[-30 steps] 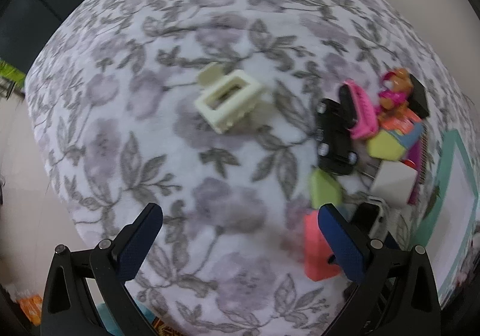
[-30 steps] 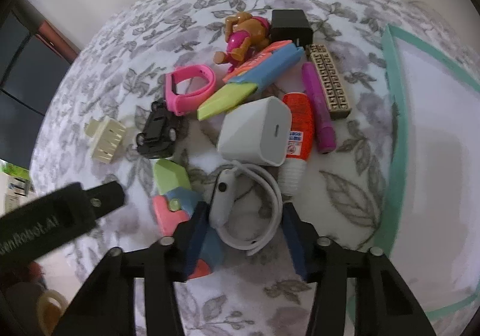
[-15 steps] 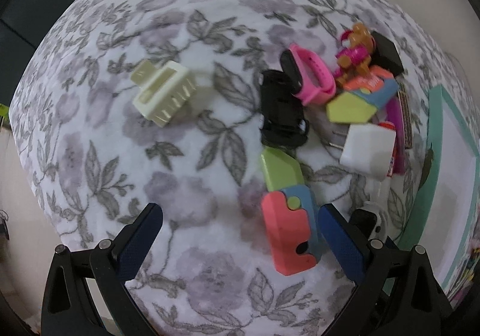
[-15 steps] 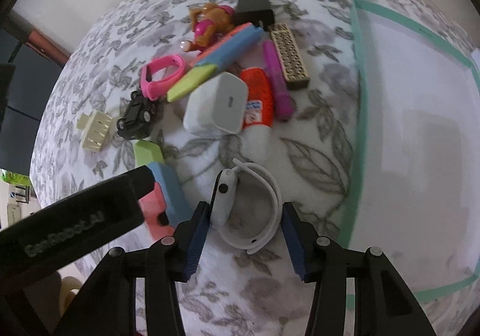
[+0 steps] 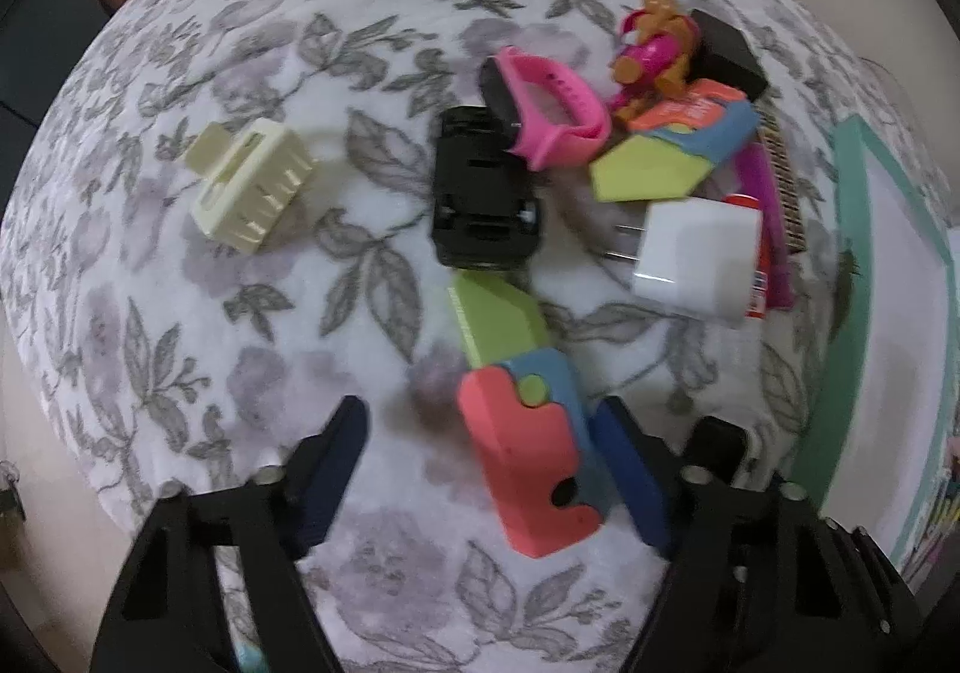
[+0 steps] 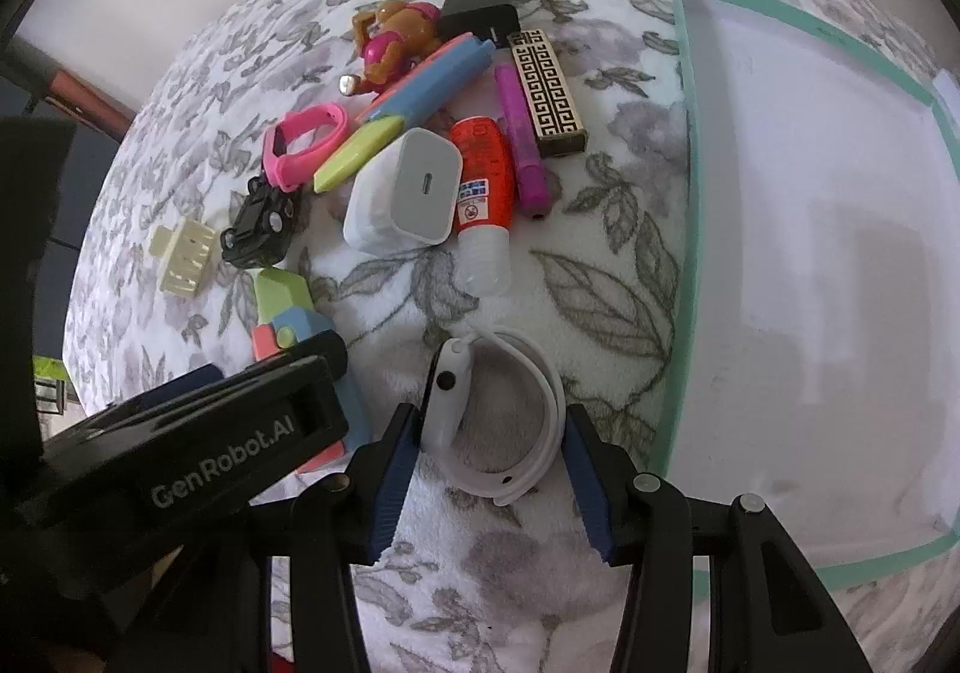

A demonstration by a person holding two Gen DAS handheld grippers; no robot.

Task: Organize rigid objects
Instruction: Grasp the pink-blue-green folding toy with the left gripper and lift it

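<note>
Toy knife point(image 5: 528, 433) between closing left tool point(image 5: 480, 469), right tool point(image 6: 486, 469) gripping white watch point(image 6: 498, 415), glue half hidden

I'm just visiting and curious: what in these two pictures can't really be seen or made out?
- Coral, blue and green toy block: right wrist view, its lower half is hidden behind the left claw's black body.
- Red bottle: left wrist view, mostly covered by the white charger.
- White tray: both views, cut off by the picture edge.
- Red bottle's label: right wrist view, print too small.
</note>
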